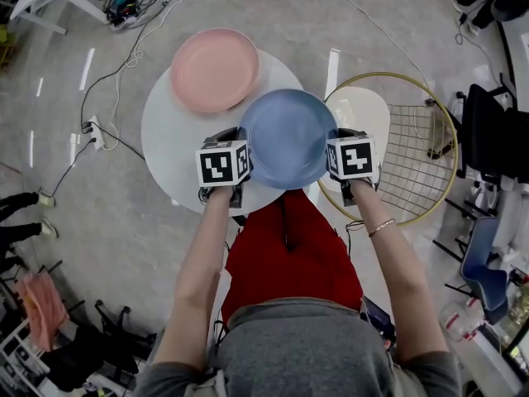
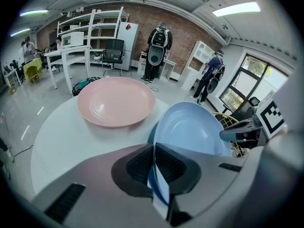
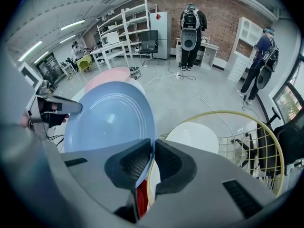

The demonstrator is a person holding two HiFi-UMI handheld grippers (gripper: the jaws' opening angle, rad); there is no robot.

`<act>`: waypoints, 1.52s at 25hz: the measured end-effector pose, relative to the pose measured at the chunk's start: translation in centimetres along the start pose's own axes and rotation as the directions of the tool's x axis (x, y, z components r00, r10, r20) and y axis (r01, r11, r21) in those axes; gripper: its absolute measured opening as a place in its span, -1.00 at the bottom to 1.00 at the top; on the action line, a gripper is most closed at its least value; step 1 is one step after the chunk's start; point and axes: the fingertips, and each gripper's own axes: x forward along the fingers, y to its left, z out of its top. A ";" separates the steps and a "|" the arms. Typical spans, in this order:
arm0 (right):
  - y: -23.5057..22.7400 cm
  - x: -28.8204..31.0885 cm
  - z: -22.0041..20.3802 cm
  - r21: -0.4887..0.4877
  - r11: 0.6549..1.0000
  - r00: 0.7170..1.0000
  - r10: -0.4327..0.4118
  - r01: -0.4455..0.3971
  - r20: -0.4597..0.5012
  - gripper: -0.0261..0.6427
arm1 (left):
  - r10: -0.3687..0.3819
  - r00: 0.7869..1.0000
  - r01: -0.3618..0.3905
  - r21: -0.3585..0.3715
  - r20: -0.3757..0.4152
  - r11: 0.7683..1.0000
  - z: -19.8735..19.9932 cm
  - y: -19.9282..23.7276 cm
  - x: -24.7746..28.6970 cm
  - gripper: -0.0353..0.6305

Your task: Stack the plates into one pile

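Blue plate (image 1: 288, 137), round, glossy, faintly ringed: jaws of left gripper (image 2: 154, 164) and right gripper (image 3: 153, 161) clamp opposite rims.

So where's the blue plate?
The blue plate is mid-picture in the head view, pinched at its rim by the left gripper and right gripper, between the pink plate and the white plate.

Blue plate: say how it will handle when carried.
Probably stiff: the blue plate shows no sag held only at opposite rims by the left hand-held gripper and right hand-held gripper. Its glossy surface may slip in such thin pinches.
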 end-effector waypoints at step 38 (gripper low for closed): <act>-0.8 1.6 -1.3 0.023 0.999 0.995 -0.039 0.037 0.088 -0.78 | 0.075 0.997 -0.076 0.044 0.023 0.996 -0.8 0.3 -0.1 -0.66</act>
